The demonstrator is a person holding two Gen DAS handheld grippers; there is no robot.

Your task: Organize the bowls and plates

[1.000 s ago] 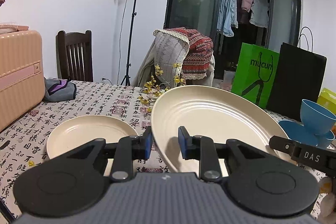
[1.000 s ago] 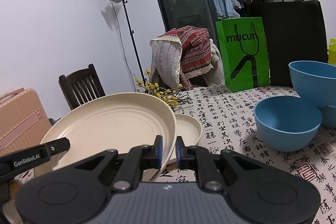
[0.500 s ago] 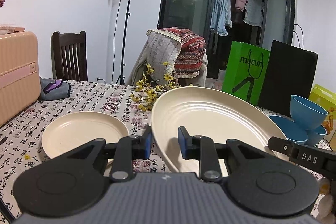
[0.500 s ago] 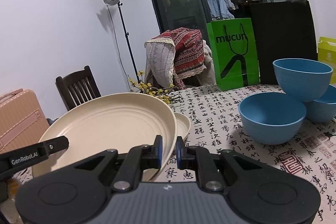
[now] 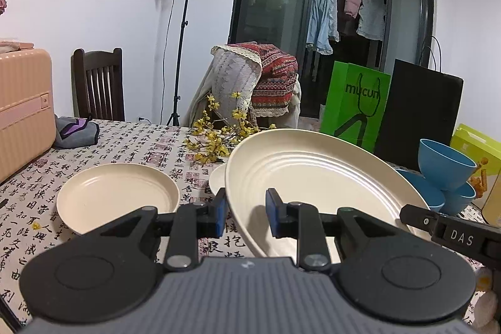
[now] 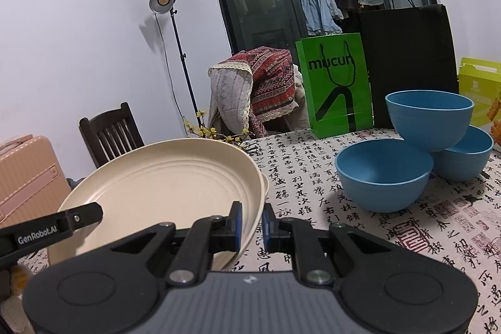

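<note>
A large cream plate is held tilted above the table between both grippers. My left gripper is shut on its left rim. My right gripper is shut on its right rim; the plate also shows in the right wrist view. A medium cream plate lies on the table to the left. A smaller cream plate lies behind the large one, mostly hidden. Three blue bowls stand at the right, one resting on top of the other two.
A pink suitcase stands at the table's left. Yellow flower twigs lie at the far middle. A green bag, a black bag and a yellow box stand at the far right. Chairs stand behind the table.
Both grippers have carried the large plate to the right and a little back; the medium plate now lies further left, and the blue bowls appear closer in the right wrist view.
</note>
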